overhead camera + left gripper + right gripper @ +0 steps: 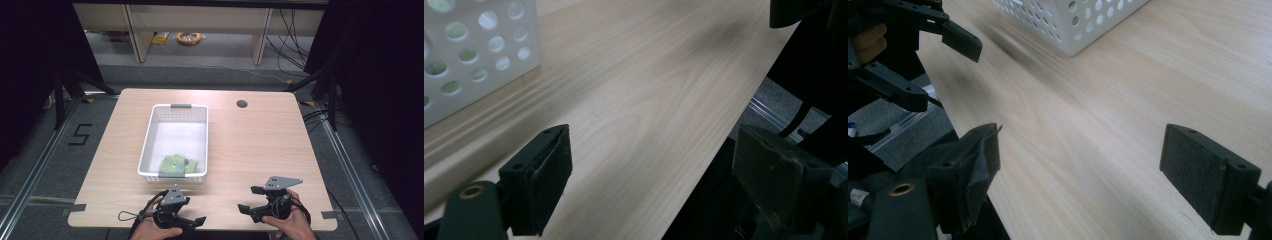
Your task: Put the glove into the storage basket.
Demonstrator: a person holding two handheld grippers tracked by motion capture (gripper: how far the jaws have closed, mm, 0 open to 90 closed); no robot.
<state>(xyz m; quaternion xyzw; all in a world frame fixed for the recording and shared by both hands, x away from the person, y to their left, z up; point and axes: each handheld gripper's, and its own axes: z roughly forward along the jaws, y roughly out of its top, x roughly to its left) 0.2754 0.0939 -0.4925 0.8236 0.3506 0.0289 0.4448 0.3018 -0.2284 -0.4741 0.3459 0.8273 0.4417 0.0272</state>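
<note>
Two grippers sit low over the near edge of the tabletop [250, 145], both spread wide and holding nothing. Left gripper [197, 220] points right, with the white basket [150, 145] just ahead of it, green packets [176, 164] bunched at its near end. Right gripper [248, 199] points left, empty too.

A white perforated basket [176, 120] sits on my light wooden table [250, 145], holding green packets [176, 165] at its near end. A round cable hole [242, 104] marks the far right of the tabletop. Beyond, a coil of yellow cable [189, 37] lies on the floor.
</note>
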